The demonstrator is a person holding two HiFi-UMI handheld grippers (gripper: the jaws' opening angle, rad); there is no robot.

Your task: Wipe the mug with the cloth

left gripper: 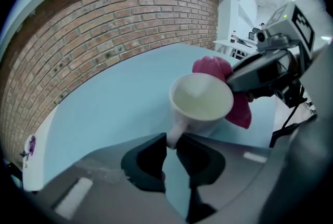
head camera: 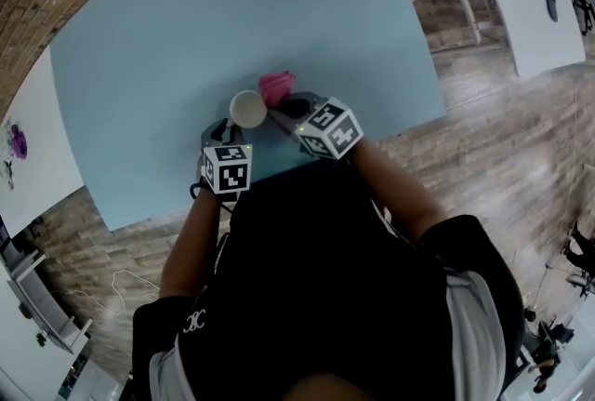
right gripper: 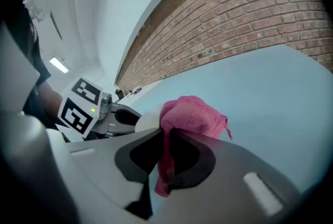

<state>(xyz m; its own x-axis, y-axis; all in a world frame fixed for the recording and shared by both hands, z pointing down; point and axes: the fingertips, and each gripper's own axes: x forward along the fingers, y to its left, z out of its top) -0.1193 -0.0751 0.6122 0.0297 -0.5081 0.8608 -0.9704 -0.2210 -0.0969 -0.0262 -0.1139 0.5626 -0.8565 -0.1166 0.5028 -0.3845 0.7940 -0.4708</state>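
Grips the white mug [left gripper: 202,101] by its handle in the left gripper [left gripper: 171,141], toward the near edge of the blue counter [head camera: 186,36]. Pinches the pink cloth [right gripper: 192,114] in the right gripper [right gripper: 167,139], against the mug's far right side.

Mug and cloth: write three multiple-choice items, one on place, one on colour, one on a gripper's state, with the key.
1. In the head view the cloth lies: A) right of the mug; B) left of it; C) inside it.
2. The cloth is: A) green; B) pink; C) white.
3. The left gripper is: A) open, empty; B) shut on the cloth; C) shut on the mug's handle.
Key: 1 A, it shows past the mug's right side; 2 B, pink in every view; 3 C, its jaws pinch the handle.
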